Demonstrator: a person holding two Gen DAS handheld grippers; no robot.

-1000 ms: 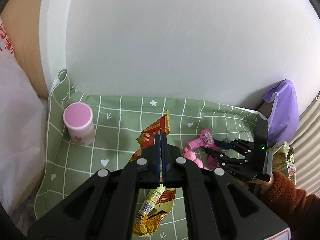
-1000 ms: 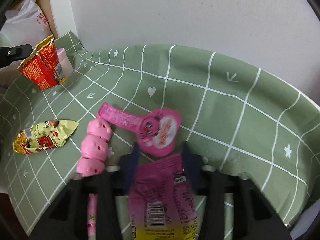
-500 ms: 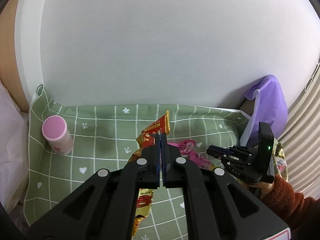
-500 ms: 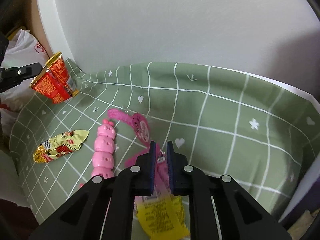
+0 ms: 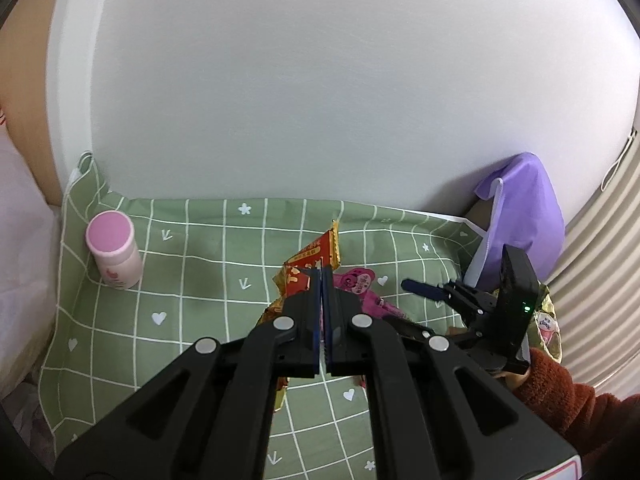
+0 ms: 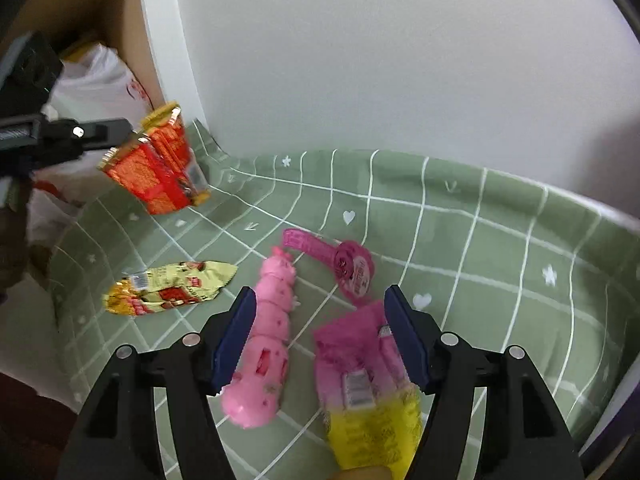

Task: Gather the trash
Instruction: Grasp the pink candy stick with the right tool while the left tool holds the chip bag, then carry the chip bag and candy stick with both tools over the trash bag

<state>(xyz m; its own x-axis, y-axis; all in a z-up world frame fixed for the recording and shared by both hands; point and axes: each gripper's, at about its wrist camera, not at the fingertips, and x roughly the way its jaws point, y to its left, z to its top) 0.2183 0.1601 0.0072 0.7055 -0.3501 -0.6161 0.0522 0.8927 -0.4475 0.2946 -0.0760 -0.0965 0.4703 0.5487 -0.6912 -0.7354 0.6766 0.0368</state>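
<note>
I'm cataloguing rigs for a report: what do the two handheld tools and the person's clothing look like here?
Both the left tool and the right tool are matte black plastic with cut-out triangular arms, round silver pivot pins and dark blue ridged finger pads. A small green light glows on the right tool's black body. The person wears a fuzzy rust-brown sleeve.

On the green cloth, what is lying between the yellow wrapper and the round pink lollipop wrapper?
The pink caterpillar-shaped toy lies between the yellow wrapper and the lollipop wrapper, seen in the right wrist view.
</note>
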